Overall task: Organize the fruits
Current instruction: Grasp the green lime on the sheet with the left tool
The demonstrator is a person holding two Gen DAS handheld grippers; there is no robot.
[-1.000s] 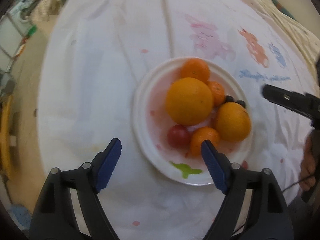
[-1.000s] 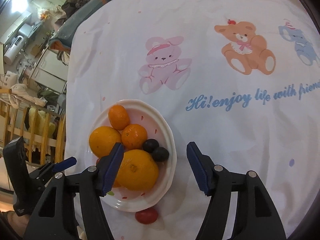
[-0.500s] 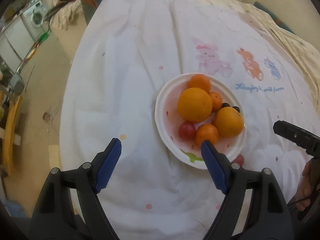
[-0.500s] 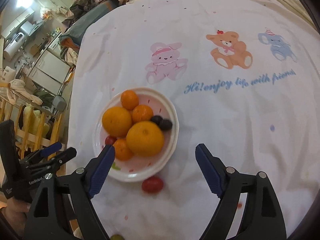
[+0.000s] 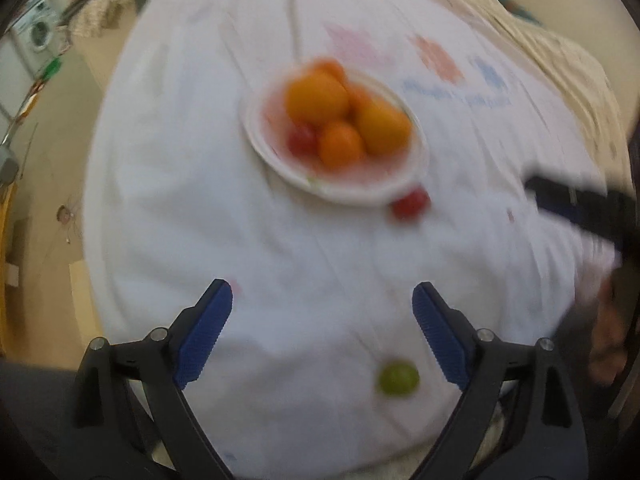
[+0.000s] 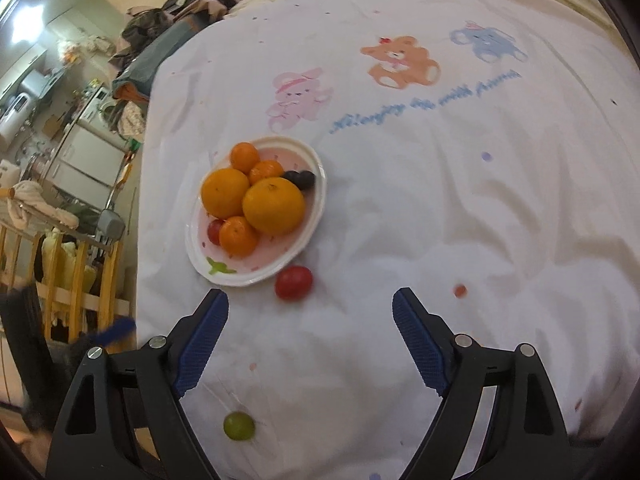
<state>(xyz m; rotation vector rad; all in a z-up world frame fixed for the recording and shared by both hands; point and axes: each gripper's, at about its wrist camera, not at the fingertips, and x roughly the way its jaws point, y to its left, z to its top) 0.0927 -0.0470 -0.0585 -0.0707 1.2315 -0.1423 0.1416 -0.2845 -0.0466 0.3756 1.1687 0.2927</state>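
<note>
A: Right wrist view: a white plate (image 6: 316, 216) rests on the cartoon-print sheet (image 6: 440, 208), toward its left edge. It carries two large oranges (image 6: 273, 211), three small mandarins (image 6: 238, 236), two dark grapes (image 6: 300, 179) and one red fruit (image 6: 215, 230) tucked between the oranges and the rim.

B: Which items remain off the plate?

A: Two. A red cherry tomato (image 6: 293, 282) lies on the sheet just beside the plate's near rim, and a green grape (image 6: 239, 425) lies close to the sheet's near edge, well apart from the plate.

B: And the tools?

A: The right gripper (image 6: 310, 340) stands wide apart and empty above the sheet, the tomato ahead of its fingers. In the blurred left wrist view, the left gripper (image 5: 322, 334) is opening, with nothing between its pads; the green grape appears low in that frame, near its right finger.

B: Progress, then?

A: Judged from the layout, most fruit is already gathered. Two small pieces apparently still need collecting. Both are round and could roll on the wrinkled, soft cloth.
</note>
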